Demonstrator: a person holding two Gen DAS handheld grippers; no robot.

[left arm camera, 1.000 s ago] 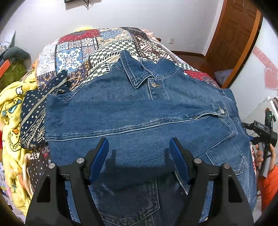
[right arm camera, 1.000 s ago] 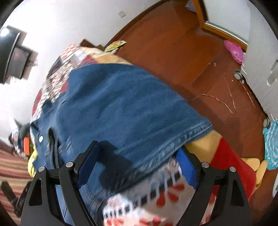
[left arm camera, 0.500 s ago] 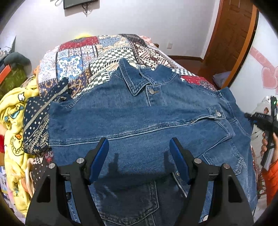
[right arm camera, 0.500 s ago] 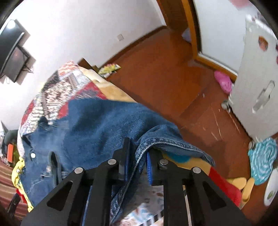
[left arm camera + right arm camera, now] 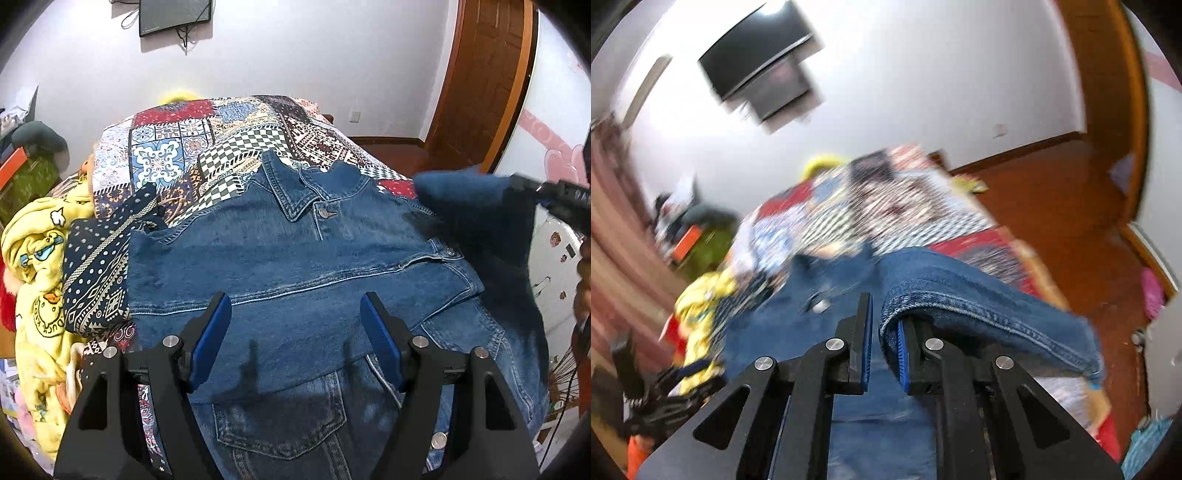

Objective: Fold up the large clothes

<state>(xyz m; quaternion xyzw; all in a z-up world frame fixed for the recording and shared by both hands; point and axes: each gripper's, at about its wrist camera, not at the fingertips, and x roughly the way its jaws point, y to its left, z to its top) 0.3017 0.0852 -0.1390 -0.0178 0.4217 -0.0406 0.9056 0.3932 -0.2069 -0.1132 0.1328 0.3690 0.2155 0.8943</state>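
A blue denim jacket (image 5: 295,266) lies front up on the patchwork bedspread (image 5: 207,147), collar toward the far wall. One sleeve lies folded across its chest. My left gripper (image 5: 295,321) is open and empty, hovering above the jacket's lower middle. My right gripper (image 5: 882,325) is shut on the edge of the jacket's other sleeve (image 5: 979,299) and holds it lifted above the bed. In the left wrist view that lifted sleeve (image 5: 476,206) hangs blurred at the right, with the right gripper (image 5: 554,199) behind it.
A yellow cartoon blanket (image 5: 40,280) and a dark patterned cloth (image 5: 99,273) are piled at the bed's left edge. A wooden door (image 5: 484,81) and wood floor (image 5: 1071,206) lie to the right. A TV (image 5: 173,14) hangs on the far wall.
My right gripper has closed on the sleeve edge and swung it up from the bed's right side and inward over the jacket. My left gripper has stayed open and risen slightly.
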